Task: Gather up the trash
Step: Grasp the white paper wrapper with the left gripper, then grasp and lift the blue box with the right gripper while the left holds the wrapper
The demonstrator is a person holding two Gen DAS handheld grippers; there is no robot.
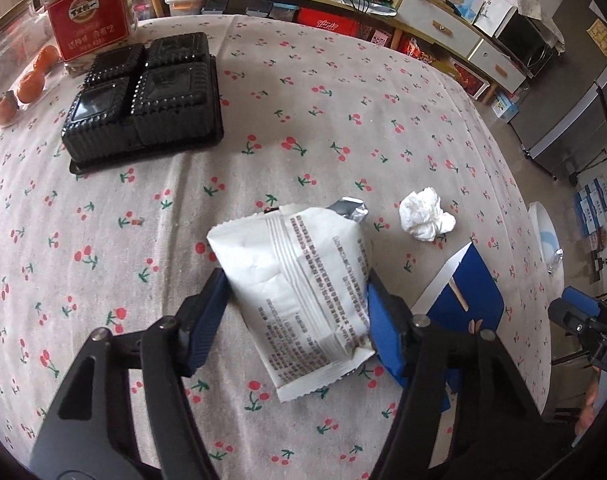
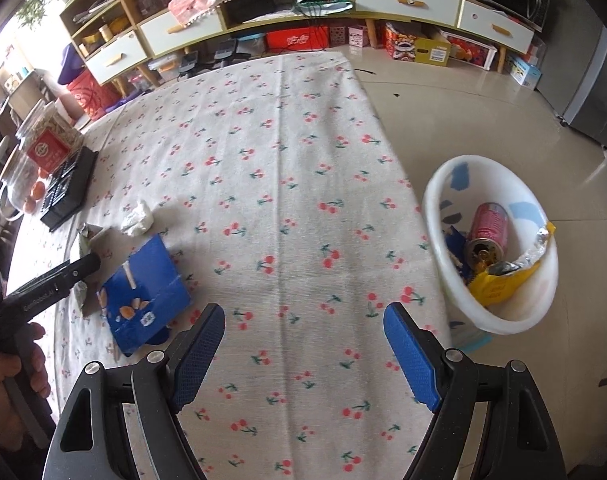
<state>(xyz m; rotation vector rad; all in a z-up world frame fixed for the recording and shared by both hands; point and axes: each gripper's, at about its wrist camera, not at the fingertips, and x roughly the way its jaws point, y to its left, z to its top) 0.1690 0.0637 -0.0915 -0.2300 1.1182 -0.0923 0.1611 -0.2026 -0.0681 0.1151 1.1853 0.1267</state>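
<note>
**Left gripper straddled an empty wrapper; right gripper idle by the bin**

Left wrist view: the left gripper (image 1: 299,300) stood over a white wrapper (image 1: 303,288) lying on the cherry-print tablecloth (image 1: 303,100). Its jaws flanked the wrapper, one on each side, with a visible gap on the left side, so they looked apart and not yet clamped. The wrapper appeared torn open at its foil end and flattened, so it was probably very light, limp and crinkly, with a slick film that could slide out of a shallow pinch. A grip across its middle, where the film was doubled, seemed safest. Just beyond lay a crumpled tissue (image 1: 425,218), soft and nearly weightless; it would likely compress under the pads. A blue carton (image 1: 469,292) lay just beside the right jaw, stiffer and best taken by an edge. A black tray (image 1: 143,96) and a jar (image 1: 89,12) stood well apart at the far side.

Right wrist view: the right gripper (image 2: 303,344) hung over bare tablecloth with its jaws wide apart and nothing between them. The white bin (image 2: 439,208) stood on the floor just past the table edge, already holding a can (image 2: 489,228) and a yellow bag (image 2: 503,280). The wrapper, tissue and carton lay at the left, with the left gripper reaching in over them.
</note>
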